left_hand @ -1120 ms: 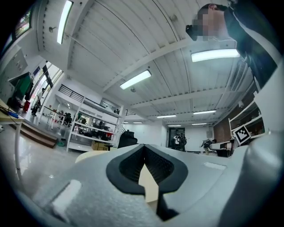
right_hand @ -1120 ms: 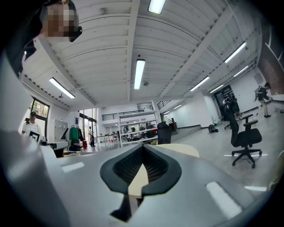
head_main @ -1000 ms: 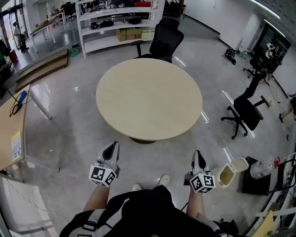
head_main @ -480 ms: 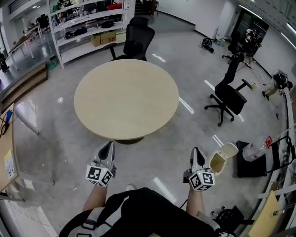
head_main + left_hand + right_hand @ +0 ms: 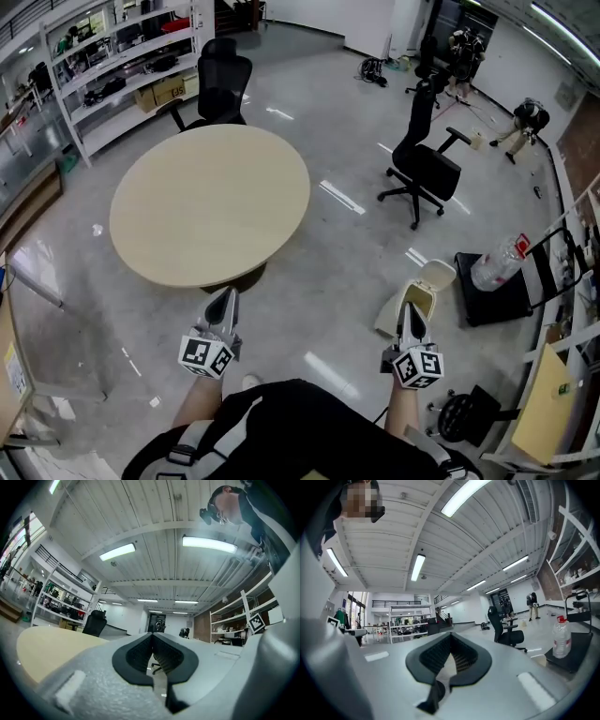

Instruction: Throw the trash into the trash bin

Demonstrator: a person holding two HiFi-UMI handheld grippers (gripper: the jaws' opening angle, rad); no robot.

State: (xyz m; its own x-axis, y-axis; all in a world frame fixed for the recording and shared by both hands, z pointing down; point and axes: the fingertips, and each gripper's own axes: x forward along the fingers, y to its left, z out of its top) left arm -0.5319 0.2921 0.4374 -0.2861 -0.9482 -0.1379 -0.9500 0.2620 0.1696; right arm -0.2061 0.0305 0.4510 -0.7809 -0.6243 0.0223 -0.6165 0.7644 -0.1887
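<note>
Bin: beige trash bin (image 5: pixel 388 319), lid flipped up, on floor at 4 o'clock.
Right: right gripper (image 5: pixel 410 307) at bin's mouth, jaws pressed together, empty.
Left: left gripper (image 5: pixel 228 296), 7 o'clock, jaws together, empty.
Table: round table (image 5: pixel 211 202), 10 o'clock.

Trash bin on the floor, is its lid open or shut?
Open. In the head view the trash bin has its lid flipped back, leaving the mouth uncovered.

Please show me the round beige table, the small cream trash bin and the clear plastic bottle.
round beige table (image 5: pixel 211 202): head view, middle of the tabletop.
small cream trash bin (image 5: pixel 387 320): head view, side wall.
clear plastic bottle (image 5: pixel 494 268): head view, body.
</note>
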